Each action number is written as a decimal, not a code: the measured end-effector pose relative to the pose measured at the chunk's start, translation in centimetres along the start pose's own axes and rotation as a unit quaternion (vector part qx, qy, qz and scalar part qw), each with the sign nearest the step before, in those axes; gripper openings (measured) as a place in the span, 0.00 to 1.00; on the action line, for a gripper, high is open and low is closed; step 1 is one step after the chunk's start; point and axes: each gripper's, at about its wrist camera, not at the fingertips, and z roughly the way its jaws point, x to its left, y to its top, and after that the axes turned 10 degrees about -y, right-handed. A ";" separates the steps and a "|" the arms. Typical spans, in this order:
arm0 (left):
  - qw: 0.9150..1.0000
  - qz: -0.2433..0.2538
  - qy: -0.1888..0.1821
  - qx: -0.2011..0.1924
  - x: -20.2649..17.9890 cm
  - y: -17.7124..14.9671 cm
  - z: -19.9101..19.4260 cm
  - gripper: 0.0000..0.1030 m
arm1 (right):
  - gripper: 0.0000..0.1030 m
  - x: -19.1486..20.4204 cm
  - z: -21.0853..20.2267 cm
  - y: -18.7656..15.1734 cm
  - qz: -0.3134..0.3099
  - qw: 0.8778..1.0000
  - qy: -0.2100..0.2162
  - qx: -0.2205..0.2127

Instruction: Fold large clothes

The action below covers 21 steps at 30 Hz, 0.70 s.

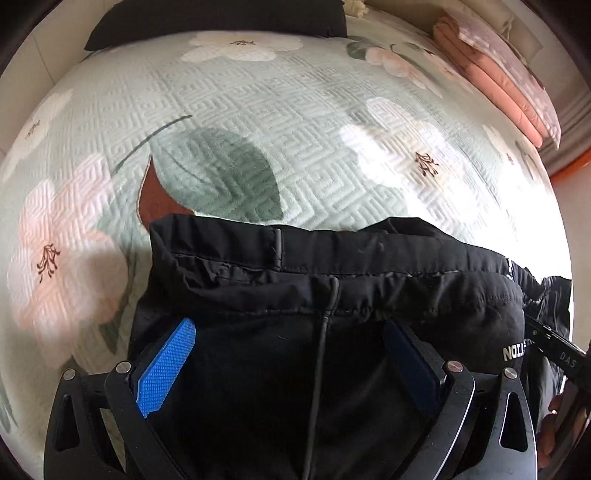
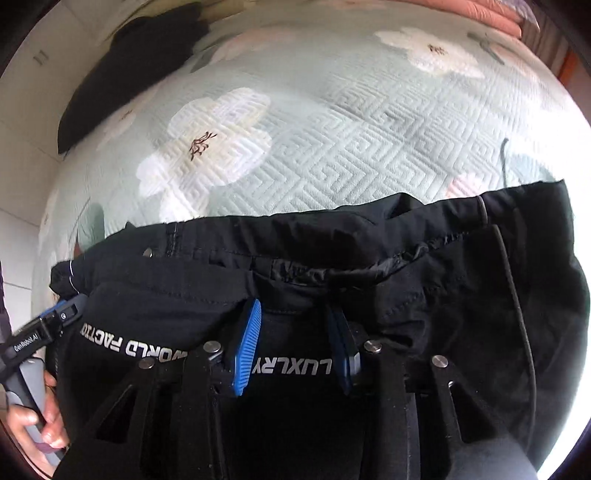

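Two hand-held grippers work over one pair of black trousers (image 1: 332,332) that lies on a bed, its waistband bunched and turned toward the far side. The left hand-held gripper (image 1: 291,354) stands wide open above the cloth near the waistband, its blue ribbed pads (image 1: 168,363) well apart, with a thin black drawcord (image 1: 325,332) running down between them; nothing is clamped between them. The right hand-held gripper (image 2: 295,343) has its blue pads (image 2: 247,347) drawn fairly close together with a fold of the trousers (image 2: 406,277) lying between them just below the waistband; whether the pads actually pinch the cloth cannot be told. White lettering (image 2: 291,367) on a band of the trousers shows between the right pads and off to the left of them. The bedspread (image 1: 295,129) is pale green, quilted in a maze-like pattern and printed with large white and pink flowers (image 1: 62,254) and a dark green leaf (image 1: 229,173). A dark cushion (image 1: 218,22) lies at the far edge of the bed, and a stack of folded pink bedding (image 1: 498,70) sits at the far right corner. In the right wrist view the person's left hand (image 2: 40,424) grips its handle at the lower left.
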 end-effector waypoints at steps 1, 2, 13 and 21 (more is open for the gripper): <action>1.000 0.000 0.000 0.000 0.1 0.1 0.1 0.99 | 0.36 -0.1 0.3 0.1 0.000 1.000 0.002 0.002; 1.000 0.001 -0.001 0.000 0.1 0.1 0.2 0.99 | 0.36 -0.2 0.3 0.1 -0.002 1.000 0.002 0.003; 0.996 0.055 -0.047 -0.047 -2.7 -5.0 -9.4 0.98 | 0.45 -1.5 -10.3 -5.2 -0.031 0.997 0.023 -0.070; 0.997 0.062 -0.024 -0.024 -3.5 -11.9 -8.9 0.98 | 0.45 -3.5 -8.3 -12.0 -0.049 0.998 -0.043 -0.015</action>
